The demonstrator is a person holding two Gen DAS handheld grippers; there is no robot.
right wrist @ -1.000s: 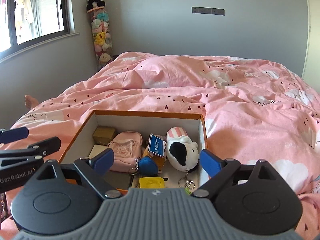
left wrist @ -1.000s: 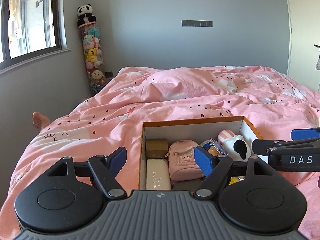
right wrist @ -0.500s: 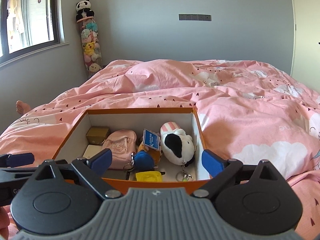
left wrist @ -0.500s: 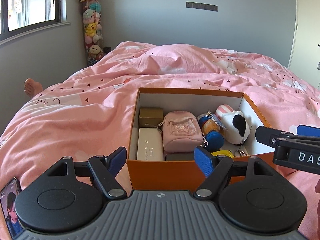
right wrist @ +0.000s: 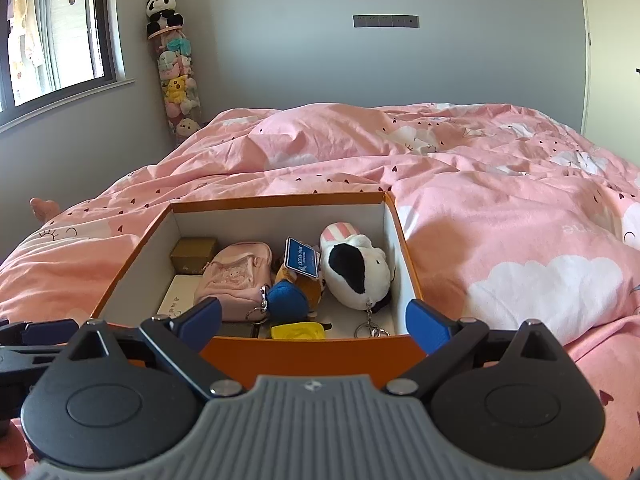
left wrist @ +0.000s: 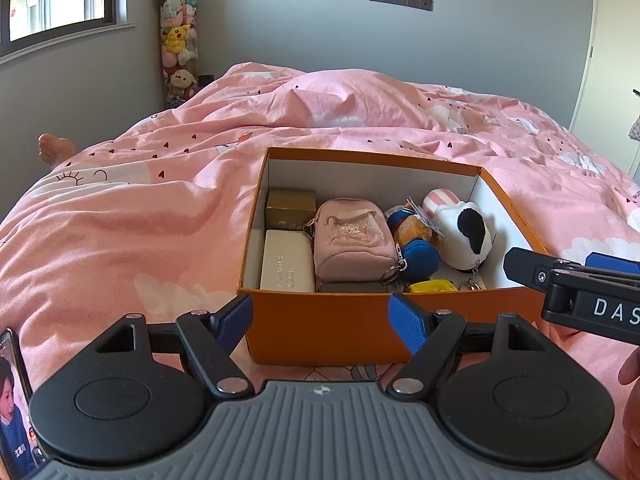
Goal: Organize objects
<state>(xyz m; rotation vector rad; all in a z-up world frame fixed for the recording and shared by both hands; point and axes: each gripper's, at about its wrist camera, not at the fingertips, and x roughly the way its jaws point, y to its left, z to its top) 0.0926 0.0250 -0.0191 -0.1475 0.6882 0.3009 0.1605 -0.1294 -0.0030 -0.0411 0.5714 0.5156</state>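
An orange box (left wrist: 320,328) (right wrist: 312,352) sits on the pink duvet. It holds a gold box (left wrist: 290,208), a white case (left wrist: 286,266), a pink mini backpack (left wrist: 352,242) (right wrist: 236,276), a blue and orange plush (left wrist: 416,246) (right wrist: 294,294), a white plush with a black patch (left wrist: 464,236) (right wrist: 356,270) and a yellow item (left wrist: 432,286) (right wrist: 298,331). My left gripper (left wrist: 322,320) hangs open just before the box's near wall, nothing between its fingers. My right gripper (right wrist: 314,322) is open too, at the box's near edge. The right gripper (left wrist: 576,280) also shows at the box's right corner.
The pink duvet (left wrist: 140,220) covers the whole bed. A person's bare foot (left wrist: 54,148) lies at the bed's left edge. A phone (left wrist: 12,400) shows at the lower left. A tall tube of plush toys (right wrist: 178,84) stands in the far corner beneath a window (right wrist: 48,36).
Both grippers sank and tipped downward, so the box now shows lower and fuller in both views. The phone came into the left view. Both stay open.
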